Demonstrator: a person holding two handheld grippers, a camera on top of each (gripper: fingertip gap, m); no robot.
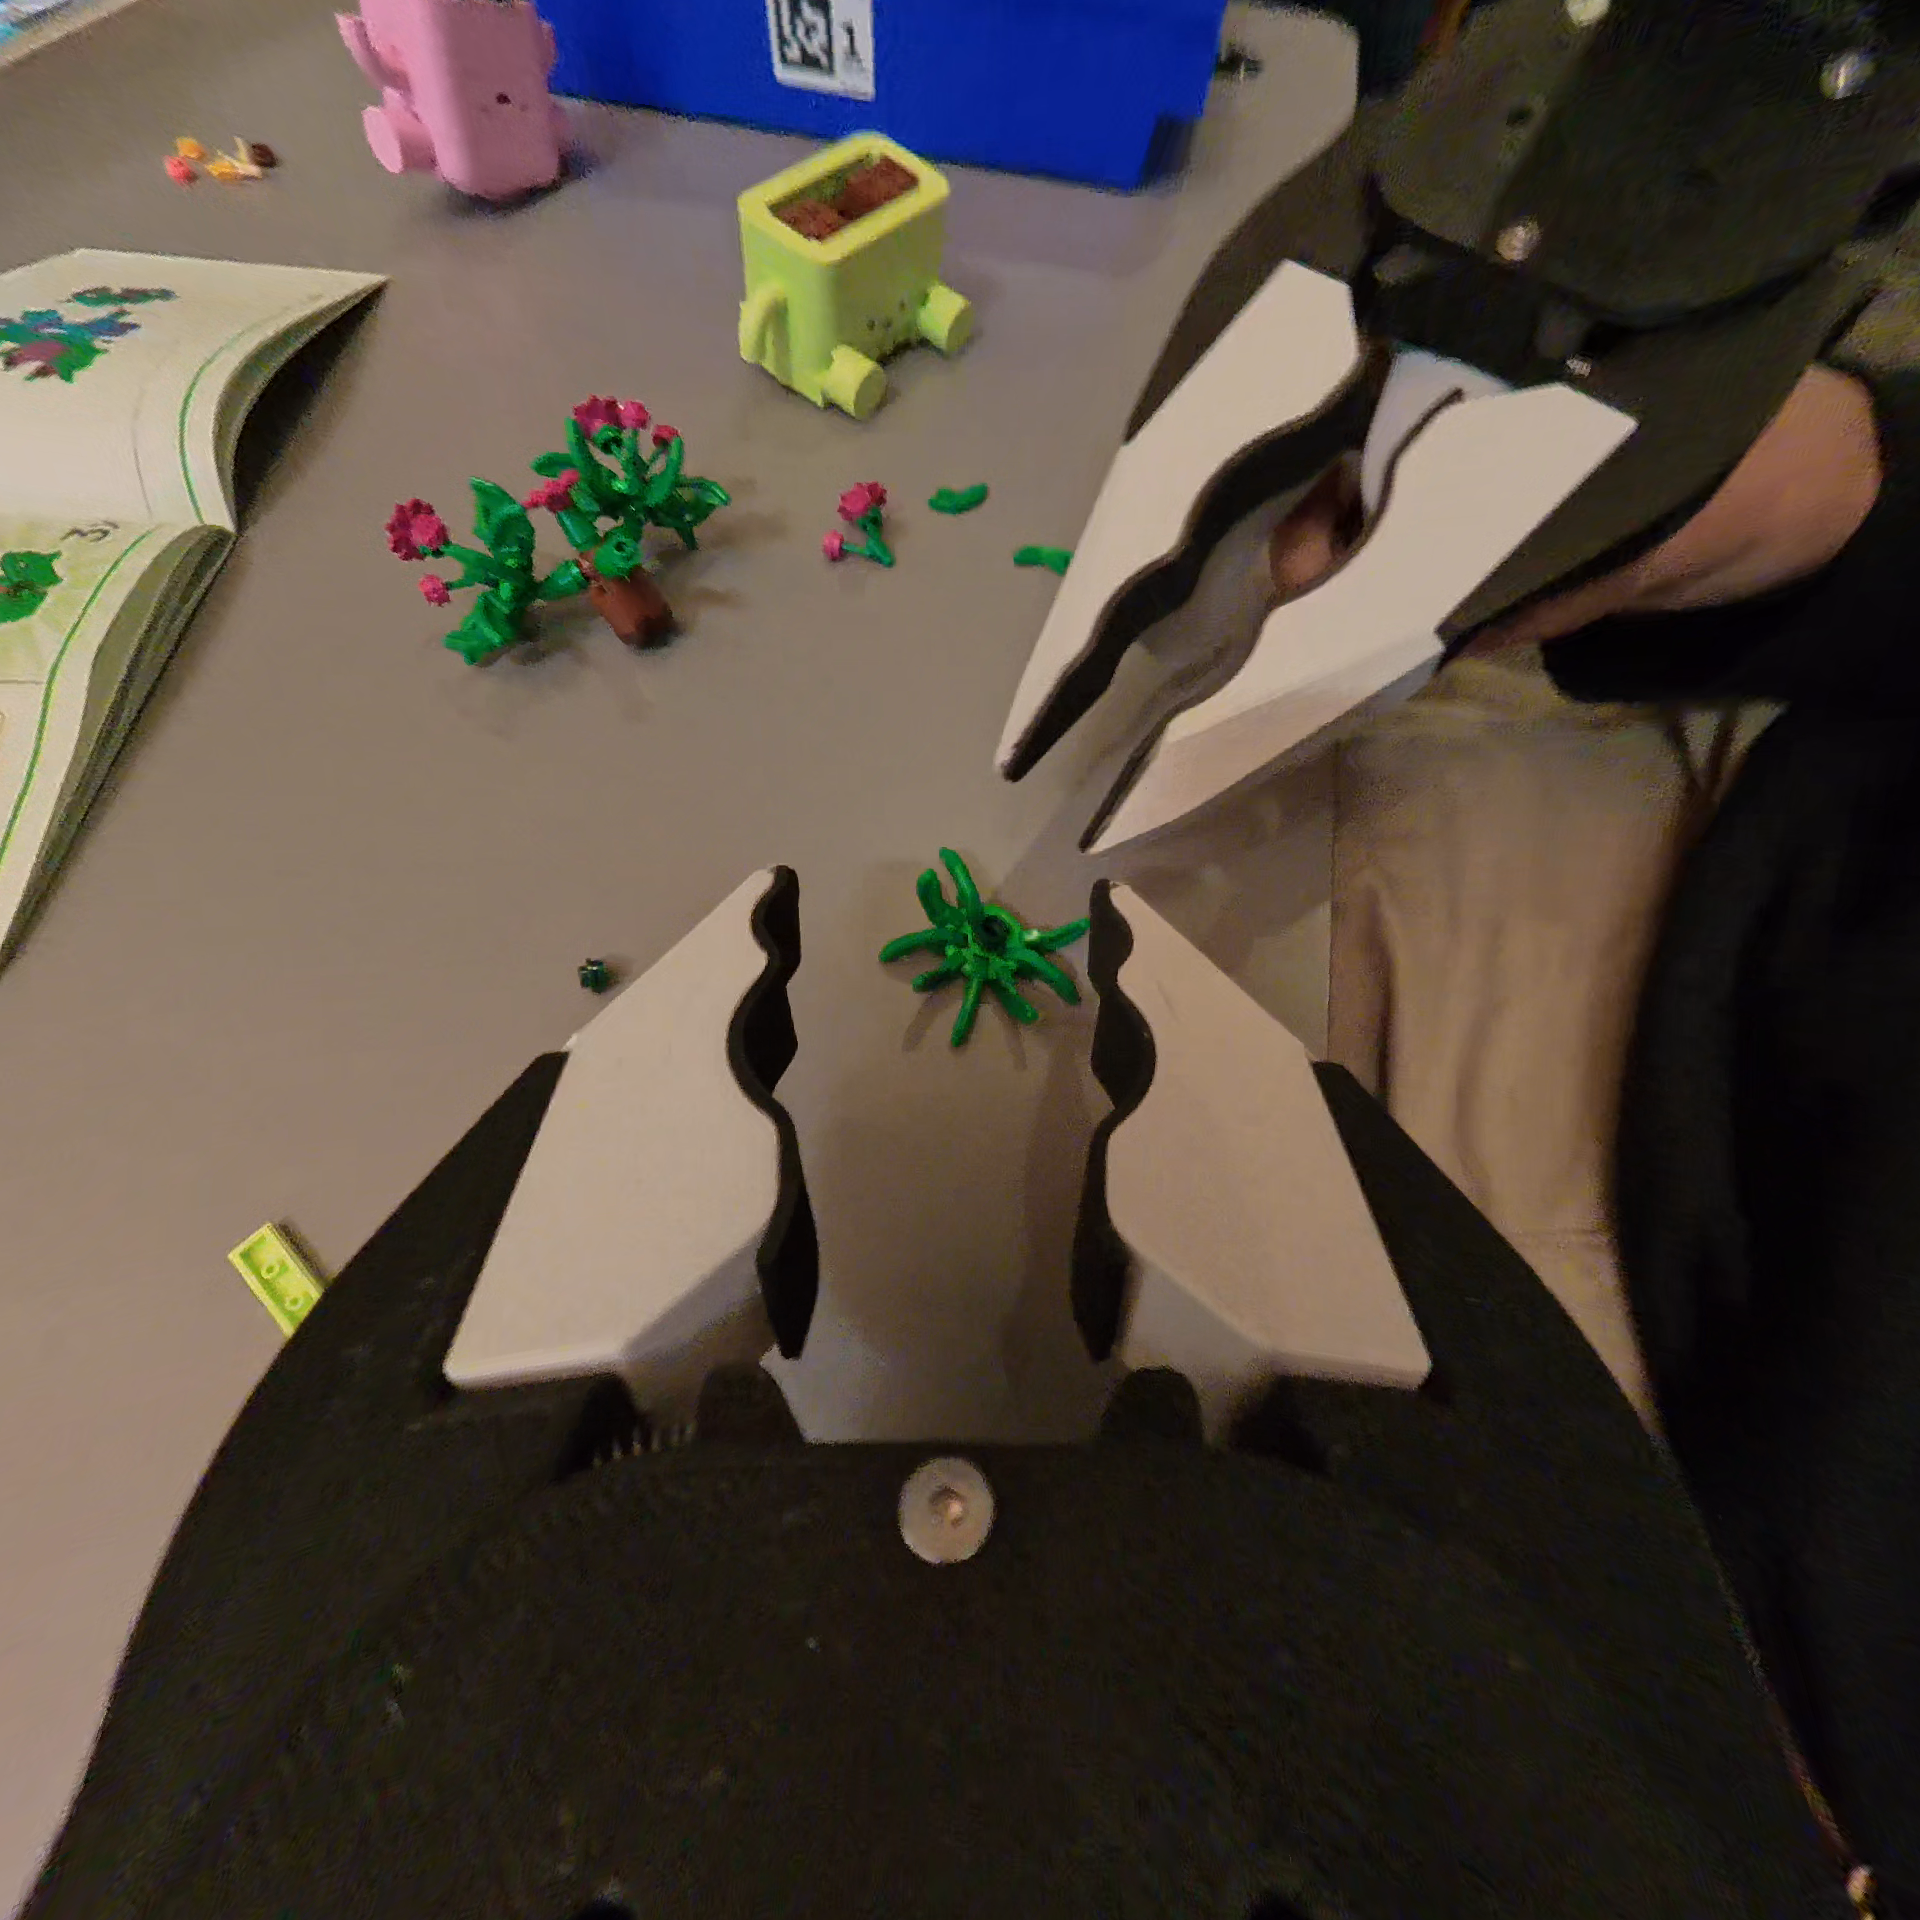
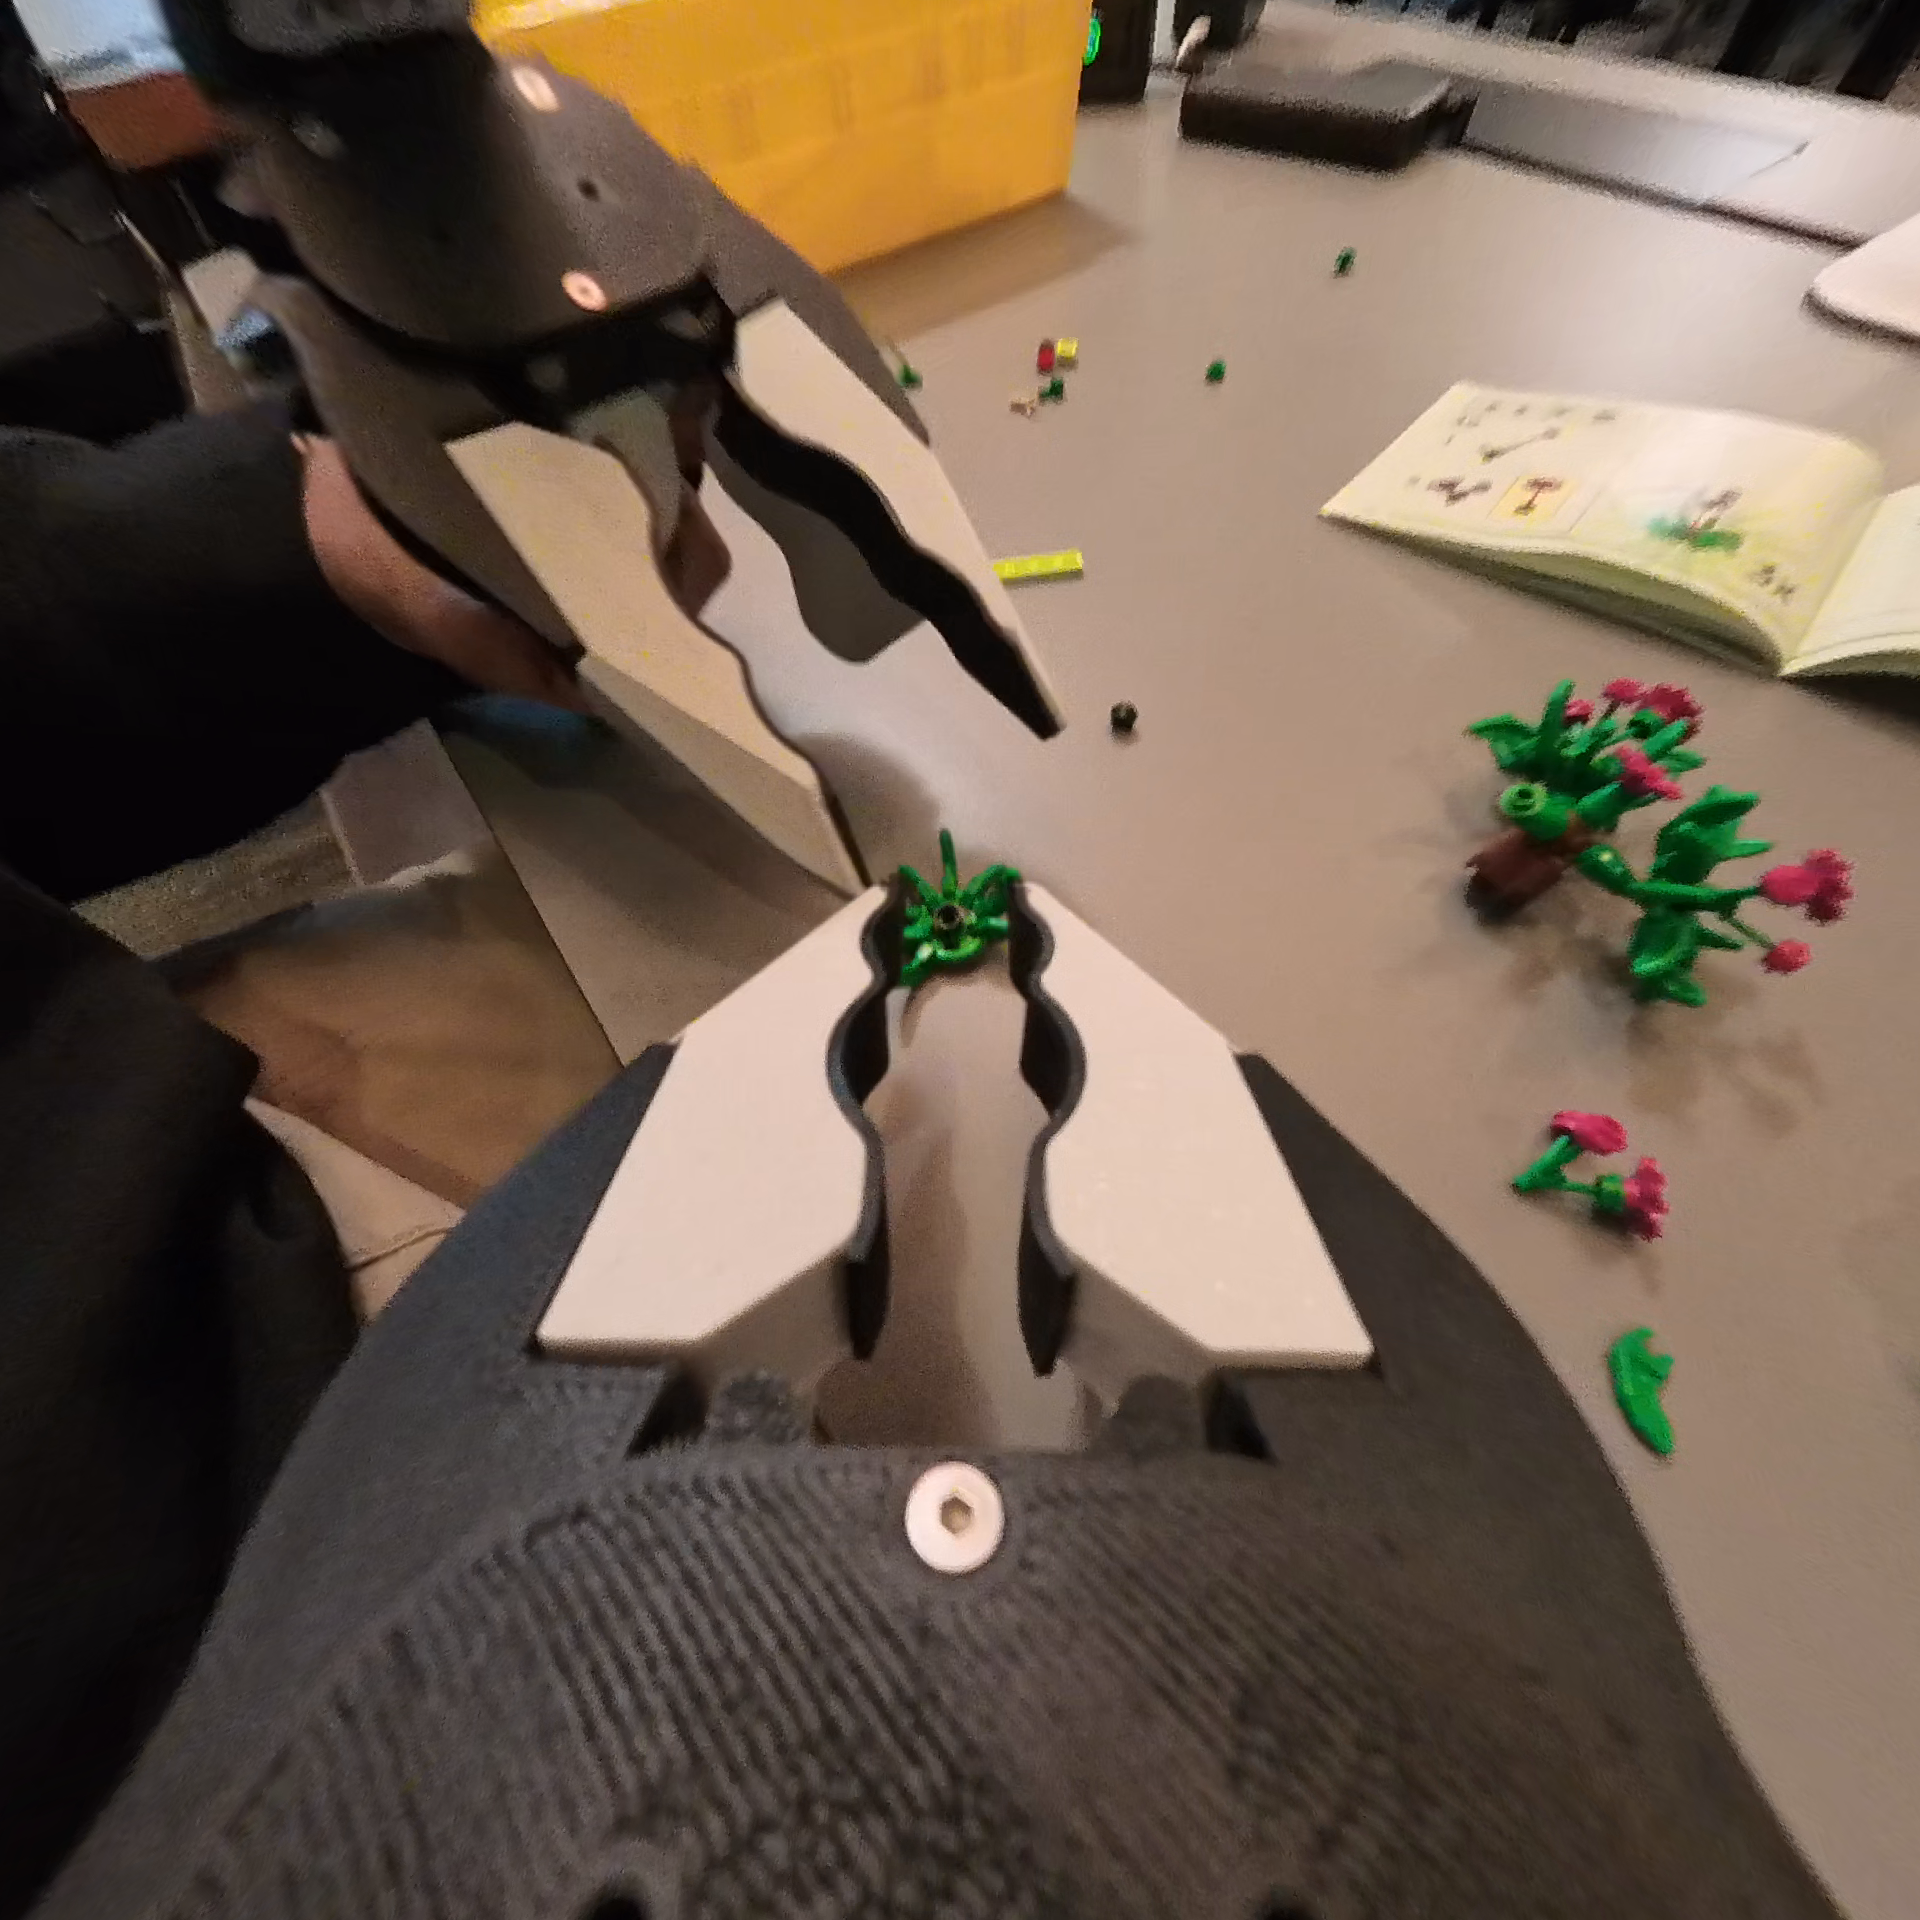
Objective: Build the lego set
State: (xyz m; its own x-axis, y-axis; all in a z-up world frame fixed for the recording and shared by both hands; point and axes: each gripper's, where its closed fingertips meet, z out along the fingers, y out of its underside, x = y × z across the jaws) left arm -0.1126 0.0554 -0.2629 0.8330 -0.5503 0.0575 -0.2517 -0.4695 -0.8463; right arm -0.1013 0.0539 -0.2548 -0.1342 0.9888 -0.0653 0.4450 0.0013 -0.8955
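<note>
A small green leaf cluster is lying flat on the grey table, near its edge, with the dark socket at its centre facing up. Its thin, curved, glossy plastic fronds are radiating in all directions, so it has no single long axis.

The left gripper is hovering with its pale wedge-shaped fingers spread wide, and the cluster is showing in the gap between the tips, nearer the right finger, without clear contact. The fingers' inner faces are lined with wavy black rubber. The right gripper is reaching in from the side, its fingers partly apart with the cluster between the tips in its own view; whether they are touching the fronds I cannot tell.

Further off, a built plant with green leaves, magenta blossoms and a brown stump is lying tipped on its side. A small flower sprig and loose green leaves are resting near it. A lime pot with stubby feet is standing upright, a pink pot beyond it. An open instruction booklet is lying at the left, a flat lime plate close by.
</note>
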